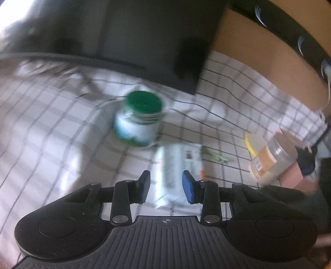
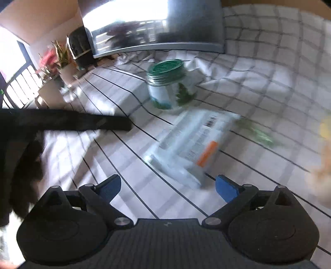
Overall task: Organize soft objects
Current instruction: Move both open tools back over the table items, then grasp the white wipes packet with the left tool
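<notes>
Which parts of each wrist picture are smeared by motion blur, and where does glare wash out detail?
Left wrist view: the green-lidded jar and white packet are smeared, the left tongs stay sharp, and glare whitens the top left corner. Right wrist view: the packet blurs badly, the right tongs stay crisp, and glare bleaches the shiny panel.

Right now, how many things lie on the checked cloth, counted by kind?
Jars: 2, the green-lidded jar and the yellow-lidded jar
Soft packets: 1, the white packet
Green leafy sprigs: 1, the sprig
Total: 4
Some blurred items at the right edge are left uncounted.
</notes>
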`<state>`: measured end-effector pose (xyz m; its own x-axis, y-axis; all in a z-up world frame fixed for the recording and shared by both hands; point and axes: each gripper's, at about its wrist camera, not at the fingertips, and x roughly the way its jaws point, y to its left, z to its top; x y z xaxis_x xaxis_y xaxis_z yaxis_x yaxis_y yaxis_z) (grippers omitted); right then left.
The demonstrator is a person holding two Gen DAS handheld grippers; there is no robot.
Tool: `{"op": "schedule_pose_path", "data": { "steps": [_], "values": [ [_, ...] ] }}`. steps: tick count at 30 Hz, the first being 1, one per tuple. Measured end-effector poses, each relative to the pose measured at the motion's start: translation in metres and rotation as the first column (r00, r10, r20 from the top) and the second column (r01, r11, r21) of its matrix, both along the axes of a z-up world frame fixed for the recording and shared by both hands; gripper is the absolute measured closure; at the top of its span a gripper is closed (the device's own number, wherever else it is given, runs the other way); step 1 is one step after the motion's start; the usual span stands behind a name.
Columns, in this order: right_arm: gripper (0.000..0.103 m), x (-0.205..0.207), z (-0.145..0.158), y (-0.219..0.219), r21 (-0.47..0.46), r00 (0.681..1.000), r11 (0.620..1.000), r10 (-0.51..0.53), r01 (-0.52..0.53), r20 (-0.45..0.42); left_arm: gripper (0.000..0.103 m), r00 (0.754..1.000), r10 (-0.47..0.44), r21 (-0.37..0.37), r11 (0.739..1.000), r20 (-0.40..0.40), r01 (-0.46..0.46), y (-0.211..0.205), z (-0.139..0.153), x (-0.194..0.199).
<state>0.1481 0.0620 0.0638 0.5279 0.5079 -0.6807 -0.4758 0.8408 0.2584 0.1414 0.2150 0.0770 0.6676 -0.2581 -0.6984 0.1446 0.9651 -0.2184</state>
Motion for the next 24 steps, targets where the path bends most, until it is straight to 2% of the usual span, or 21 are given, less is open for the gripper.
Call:
{"op": "schedule_pose_path", "data": {
  "steps": [2,4,6,8,11,14,15,18,20,21,24],
  "values": [
    [0.005,-0.016,0.001,-0.014,-0.054,0.999,0.998,-0.030,0.031,0.029,0.065,0.999,-0.050,0.079,0.996,0.009,0.049,-0.028,-0.007,0.011],
    [0.005,-0.028,0.002,-0.027,-0.083,0.998,0.995,-0.049,0.053,0.048,0.065,0.996,-0.085,0.200,0.976,-0.006,0.085,-0.056,-0.017,0.019],
    [0.005,-0.038,0.003,-0.041,-0.101,0.995,0.992,-0.070,0.077,0.073,0.065,0.994,-0.103,0.268,0.957,-0.043,0.111,-0.077,-0.029,0.026],
    [0.005,-0.047,0.003,-0.054,-0.113,0.990,0.987,-0.101,0.112,0.096,0.064,0.991,-0.112,0.283,0.950,-0.079,0.130,-0.089,-0.037,0.032],
    [0.005,-0.052,0.000,-0.070,-0.119,0.983,0.980,-0.150,0.162,0.106,0.062,0.988,-0.133,0.295,0.943,-0.081,0.151,-0.102,-0.042,0.035],
    [0.005,-0.054,-0.004,-0.083,-0.114,0.977,0.973,-0.192,0.202,0.091,0.037,0.979,-0.178,0.303,0.932,-0.094,0.199,-0.116,-0.046,0.038],
    [0.005,-0.055,-0.005,-0.088,-0.110,0.975,0.971,-0.205,0.214,0.086,0.035,0.978,-0.185,0.302,0.931,-0.096,0.206,-0.119,-0.046,0.038],
    [0.005,-0.057,-0.008,-0.097,-0.105,0.969,0.964,-0.237,0.244,0.075,0.040,0.986,-0.159,0.295,0.941,-0.047,0.166,-0.115,-0.044,0.036],
    [0.005,-0.057,-0.011,-0.101,-0.100,0.966,0.962,-0.250,0.256,0.065,0.042,0.993,-0.118,0.368,0.923,-0.007,0.113,-0.112,-0.045,0.036],
    [0.005,-0.056,-0.012,-0.104,-0.097,0.965,0.961,-0.256,0.261,0.056,0.038,0.995,-0.104,0.392,0.915,-0.008,0.099,-0.110,-0.047,0.039],
    [0.005,-0.055,-0.017,-0.107,-0.091,0.964,0.959,-0.265,0.267,0.028,0.033,0.995,-0.089,0.361,0.928,-0.036,0.096,-0.102,-0.049,0.048]
  ]
}}
